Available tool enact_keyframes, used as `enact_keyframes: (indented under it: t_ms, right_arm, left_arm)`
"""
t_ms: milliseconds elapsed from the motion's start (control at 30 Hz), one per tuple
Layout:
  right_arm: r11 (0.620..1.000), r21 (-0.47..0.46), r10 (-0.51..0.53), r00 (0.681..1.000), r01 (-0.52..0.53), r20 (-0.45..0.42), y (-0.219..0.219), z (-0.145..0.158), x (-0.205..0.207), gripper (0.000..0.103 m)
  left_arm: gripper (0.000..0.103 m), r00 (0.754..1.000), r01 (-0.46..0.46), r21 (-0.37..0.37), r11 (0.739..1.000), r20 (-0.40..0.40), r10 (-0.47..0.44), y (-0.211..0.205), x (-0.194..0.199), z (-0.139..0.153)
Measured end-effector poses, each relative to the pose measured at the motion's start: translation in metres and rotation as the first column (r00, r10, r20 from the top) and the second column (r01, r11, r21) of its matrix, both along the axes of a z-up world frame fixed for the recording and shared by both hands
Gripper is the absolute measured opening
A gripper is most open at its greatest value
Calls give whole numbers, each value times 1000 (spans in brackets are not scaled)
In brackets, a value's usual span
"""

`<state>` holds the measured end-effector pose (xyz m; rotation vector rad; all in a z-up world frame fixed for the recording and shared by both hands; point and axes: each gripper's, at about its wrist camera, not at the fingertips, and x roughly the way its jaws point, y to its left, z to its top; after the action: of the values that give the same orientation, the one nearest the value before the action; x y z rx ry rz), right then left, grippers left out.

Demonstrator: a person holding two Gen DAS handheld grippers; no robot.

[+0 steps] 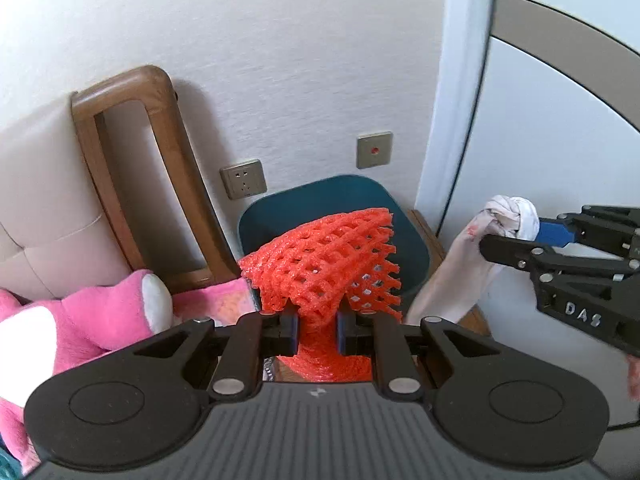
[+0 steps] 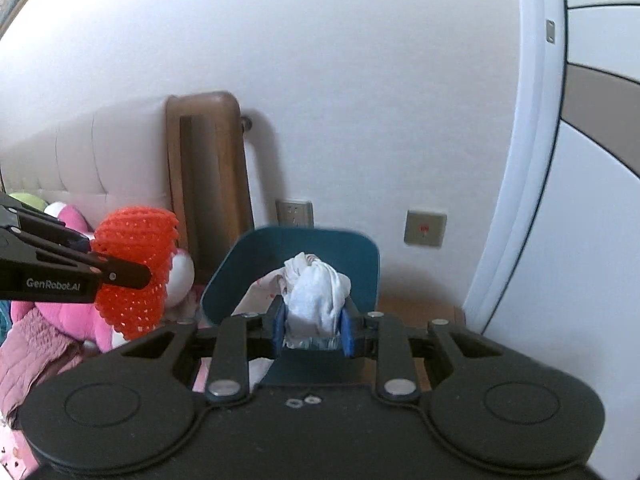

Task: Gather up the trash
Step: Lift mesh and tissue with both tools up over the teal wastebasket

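My left gripper (image 1: 317, 330) is shut on an orange foam fruit net (image 1: 328, 264), which fans out above the pads. In the right wrist view the same net (image 2: 138, 268) hangs at the left from that gripper (image 2: 96, 264). My right gripper (image 2: 313, 330) is shut on a crumpled white tissue wad (image 2: 316, 292); from the left wrist view it enters at the right (image 1: 516, 236) with the tissue (image 1: 468, 264) drooping below. A dark teal bin (image 1: 408, 256) stands on the floor by the wall, below and beyond both grippers (image 2: 360, 264).
A padded headboard with a wooden frame (image 1: 132, 168) stands left of the bin. A pink plush toy (image 1: 92, 316) and pink bedding lie at the lower left. Wall sockets (image 1: 243, 184) sit behind the bin. A white door (image 1: 560, 140) fills the right side.
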<state>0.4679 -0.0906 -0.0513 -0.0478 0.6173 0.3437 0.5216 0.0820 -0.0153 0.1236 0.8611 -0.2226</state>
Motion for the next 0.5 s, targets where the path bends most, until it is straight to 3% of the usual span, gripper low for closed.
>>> enact_keyframes:
  t_ms: [133, 267, 500]
  right_arm:
    - [999, 25, 23, 1000, -23, 6, -8, -2, 39, 26]
    - [997, 42, 67, 998, -67, 3, -14, -8, 84, 26]
    - [972, -77, 216, 974, -220, -64, 1, -40, 156, 26]
  left_arm:
    - [16, 992, -102, -47, 994, -78, 98, -18, 42, -2]
    - [16, 984, -158, -39, 987, -84, 154, -34, 85, -3]
    - [16, 950, -271, -26, 962, -170, 263, -40, 145, -37]
